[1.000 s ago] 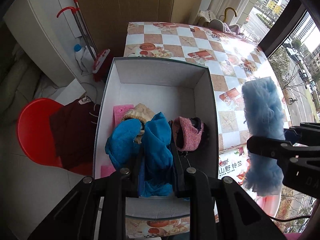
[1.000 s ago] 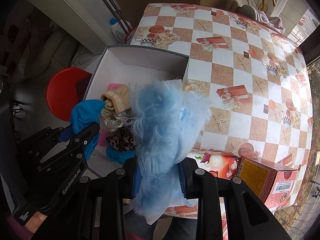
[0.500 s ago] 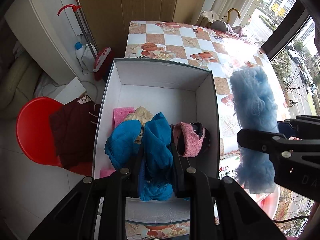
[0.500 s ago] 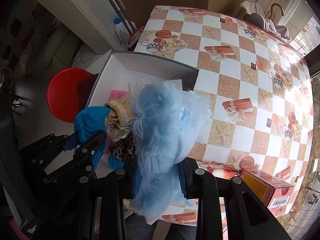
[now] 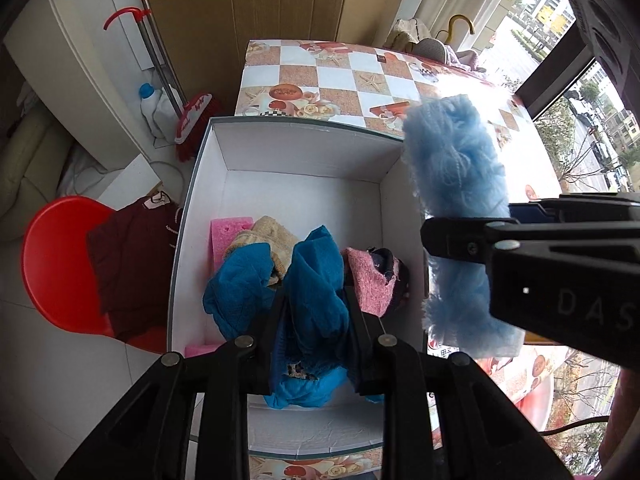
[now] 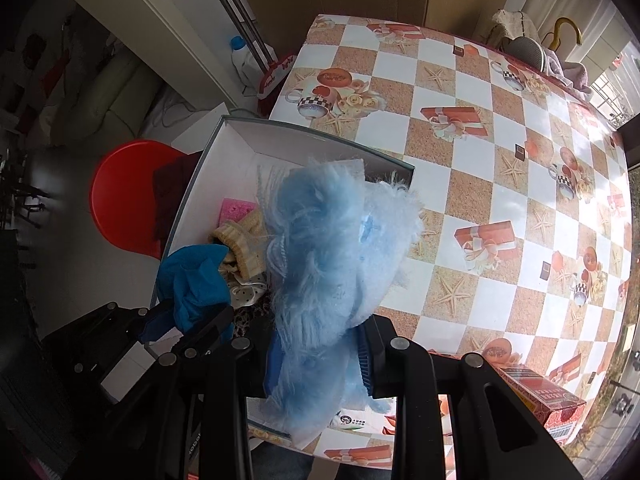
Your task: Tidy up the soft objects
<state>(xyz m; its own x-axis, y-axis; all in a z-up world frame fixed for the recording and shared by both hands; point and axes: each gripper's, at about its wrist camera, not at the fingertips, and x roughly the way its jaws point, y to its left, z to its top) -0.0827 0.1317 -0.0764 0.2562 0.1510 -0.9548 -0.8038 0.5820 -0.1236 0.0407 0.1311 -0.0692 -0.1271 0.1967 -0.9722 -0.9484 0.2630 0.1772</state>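
My left gripper [image 5: 314,312] is shut on a teal blue cloth [image 5: 316,292] and holds it over the white box [image 5: 296,152]. The cloth also shows in the right wrist view [image 6: 196,280]. My right gripper [image 6: 320,344] is shut on a fluffy light blue item [image 6: 332,240], held above the box's right wall [image 5: 404,216]; in the left wrist view the fluffy item [image 5: 456,184] hangs at the right. Inside the box lie a pink sponge [image 5: 228,236], a beige knit piece [image 5: 272,240] and a pink and dark knit item [image 5: 372,276].
The box stands at the left edge of a checkered table [image 6: 500,160]. A red chair [image 5: 52,264] with dark red clothing [image 5: 132,256] stands left of the box. A red carton [image 6: 540,396] sits at the table's near right. A mop [image 5: 160,80] and bottle [image 5: 150,104] lean at the back.
My right gripper has carried the fluffy light blue item left, from over the table to the box's right wall. The left gripper has kept hold of the teal cloth, lifting slightly.
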